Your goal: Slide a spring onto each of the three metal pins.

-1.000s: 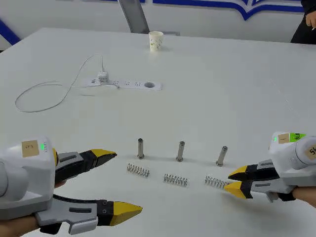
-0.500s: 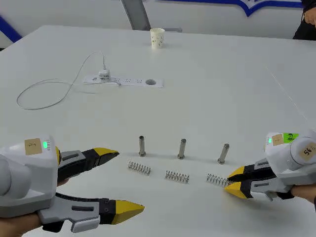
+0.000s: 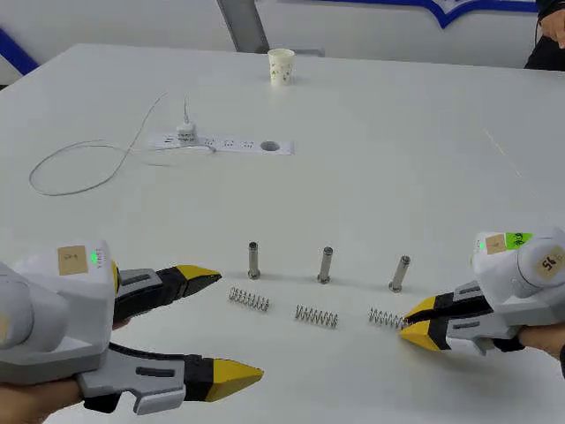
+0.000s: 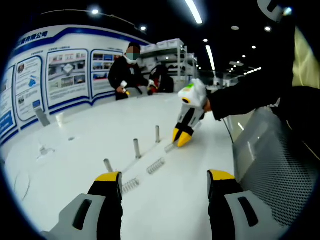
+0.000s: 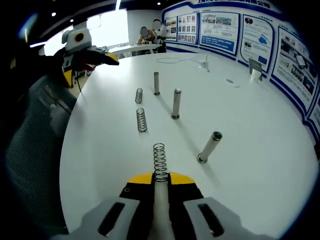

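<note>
White workbench point(image 3: 397, 159) carries all parts. Right gripper point(image 3: 408, 323): jaws closed together on the near end of the right spring point(image 3: 386, 318). This spring lies flat on the bench and extends from the yellow tips toward the middle spring point(image 3: 316, 315). In the right gripper view its coil runs straight ahead from the tips, with the right pin point(image 3: 400, 273) just beside it. Left gripper point(image 3: 237, 325): jaws spread wide, holding nothing; the left spring point(image 3: 249, 299) lies just beyond its tips. The middle pin point(image 3: 326, 264) and left pin point(image 3: 253, 260) stand on end in one row with the right pin. Each spring lies on its side in front of one pin. All springs are thin bare-wire coils, uniform along their length. A power strip point(image 3: 221, 144) and paper cup point(image 3: 281, 66) sit farther back.
</note>
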The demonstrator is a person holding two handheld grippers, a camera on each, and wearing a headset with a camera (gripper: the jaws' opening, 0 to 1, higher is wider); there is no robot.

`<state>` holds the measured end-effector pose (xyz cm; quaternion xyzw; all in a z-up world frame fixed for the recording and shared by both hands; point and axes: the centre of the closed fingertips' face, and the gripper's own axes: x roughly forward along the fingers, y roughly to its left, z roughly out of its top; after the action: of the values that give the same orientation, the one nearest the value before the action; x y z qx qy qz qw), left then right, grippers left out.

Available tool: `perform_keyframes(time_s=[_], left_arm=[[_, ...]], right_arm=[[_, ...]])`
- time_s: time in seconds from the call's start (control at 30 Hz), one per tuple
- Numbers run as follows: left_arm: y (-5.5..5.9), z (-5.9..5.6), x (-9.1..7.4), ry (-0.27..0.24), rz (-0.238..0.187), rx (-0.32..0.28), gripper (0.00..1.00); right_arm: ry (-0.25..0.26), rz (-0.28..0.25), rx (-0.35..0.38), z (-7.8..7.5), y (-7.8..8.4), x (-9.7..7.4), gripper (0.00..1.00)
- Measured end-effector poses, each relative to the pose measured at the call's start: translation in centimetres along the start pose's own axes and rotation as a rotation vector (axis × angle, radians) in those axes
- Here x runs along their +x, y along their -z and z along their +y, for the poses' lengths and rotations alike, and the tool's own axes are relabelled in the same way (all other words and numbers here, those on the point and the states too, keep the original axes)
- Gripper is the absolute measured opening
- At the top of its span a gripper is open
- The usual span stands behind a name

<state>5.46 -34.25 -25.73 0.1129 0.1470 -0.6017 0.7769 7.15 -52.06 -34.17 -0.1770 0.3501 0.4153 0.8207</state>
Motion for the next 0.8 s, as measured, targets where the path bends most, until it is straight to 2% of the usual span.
perform_keyframes(time_s=[0.37,0.8], left_arm=[[-0.8,-0.4,2.0,0.058,0.011,0.052,0.64],[-1.2,-0.9,4.1,0.12,0.026,0.088,0.56]], right_arm=[[-0.023,-0.002,-0.081,1.4,-2.4,-1.1,0.11],[-0.088,-0.018,-0.151,3.9,-5.8,-1.4,0.11]])
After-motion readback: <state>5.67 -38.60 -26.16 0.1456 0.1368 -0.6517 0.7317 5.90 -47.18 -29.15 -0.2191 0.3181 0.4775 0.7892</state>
